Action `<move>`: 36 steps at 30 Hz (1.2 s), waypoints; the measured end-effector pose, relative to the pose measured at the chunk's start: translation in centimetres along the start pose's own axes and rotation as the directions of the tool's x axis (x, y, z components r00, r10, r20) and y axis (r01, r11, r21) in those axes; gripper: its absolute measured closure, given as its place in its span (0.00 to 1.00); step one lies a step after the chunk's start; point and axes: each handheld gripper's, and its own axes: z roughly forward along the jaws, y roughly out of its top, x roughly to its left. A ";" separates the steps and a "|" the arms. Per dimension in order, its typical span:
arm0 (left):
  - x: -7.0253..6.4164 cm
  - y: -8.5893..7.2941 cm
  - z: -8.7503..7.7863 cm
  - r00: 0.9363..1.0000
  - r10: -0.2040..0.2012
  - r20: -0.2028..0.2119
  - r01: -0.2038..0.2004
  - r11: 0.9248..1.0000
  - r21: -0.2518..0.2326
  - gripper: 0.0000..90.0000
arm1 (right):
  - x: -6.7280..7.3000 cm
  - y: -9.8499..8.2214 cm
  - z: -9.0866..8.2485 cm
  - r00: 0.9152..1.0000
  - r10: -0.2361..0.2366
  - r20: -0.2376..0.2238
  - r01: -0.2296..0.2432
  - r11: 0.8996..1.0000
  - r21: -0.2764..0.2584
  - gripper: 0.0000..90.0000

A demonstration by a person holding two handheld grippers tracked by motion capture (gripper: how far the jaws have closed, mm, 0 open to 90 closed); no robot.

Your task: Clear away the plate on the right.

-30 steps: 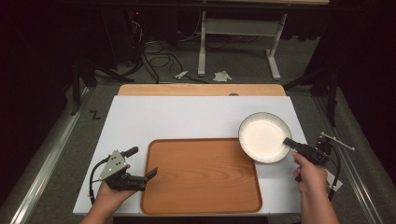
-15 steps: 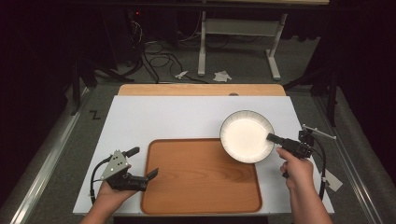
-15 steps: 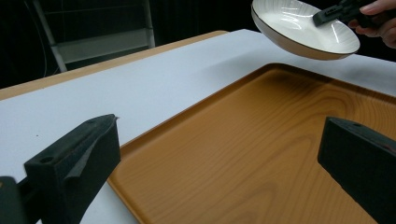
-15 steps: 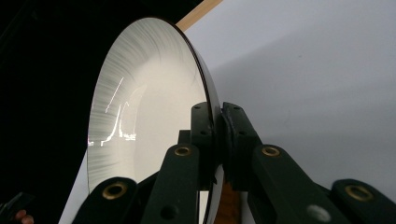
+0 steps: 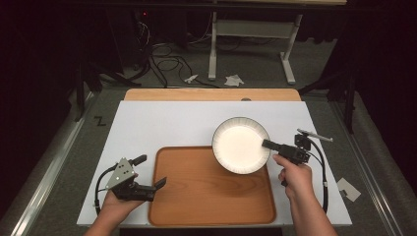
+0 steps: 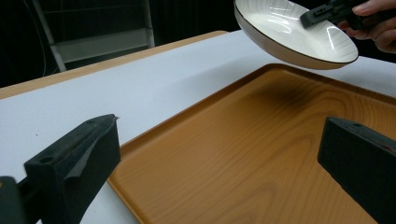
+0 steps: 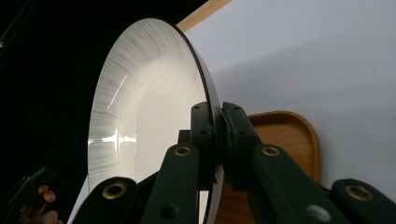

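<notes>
At the bottom left of the high view, the left gripper (image 5: 150, 189) rests on the white board (image 5: 162, 125) just beside the tray's left edge, its jaws parted and holding nothing; in the left gripper view the two black jaws stand wide apart at lower left and lower right, with bare tray wood between them. The wooden tray (image 5: 206, 196) lies in the lower centre of the high view, its near edge close to the board's near edge. At lower right a hand (image 5: 295, 177) carries the right gripper (image 5: 268, 144), which is clamped on the right rim of a white plate (image 5: 238, 145). In the right gripper view the pads (image 7: 205, 135) pinch the plate's dark-edged rim (image 7: 210, 100) between them, the plate standing on edge across the left half of the frame and a corner of the tray (image 7: 289, 135) behind at right. The plate hangs in the air over the tray's upper right corner, partly over the board beyond; the left gripper view, at upper right, shows it tilted above the tray (image 6: 261, 154) and casting a dark shadow on the wood. Farther off, along the top of the high view, a strip of wooden table (image 5: 211, 94) edges the board, and beyond it lie grey floor, cables and a white frame's legs.
</notes>
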 end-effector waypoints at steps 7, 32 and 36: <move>-0.1 0.1 -0.1 1.000 0.002 0.001 -0.002 1.000 -0.004 0.00 | 1.2 -1.2 1.2 0.999 -0.025 -0.035 0.026 0.999 0.030 0.95; -0.2 0.2 -0.3 1.000 0.001 0.008 -0.001 1.000 -0.013 0.00 | 3.5 -3.9 3.5 0.992 -0.100 -0.074 0.110 0.983 0.148 0.95; -0.2 0.2 -0.3 1.000 -0.001 0.009 0.001 1.000 -0.015 0.00 | 3.6 -4.1 3.7 0.991 -0.108 -0.074 0.119 0.980 0.159 0.95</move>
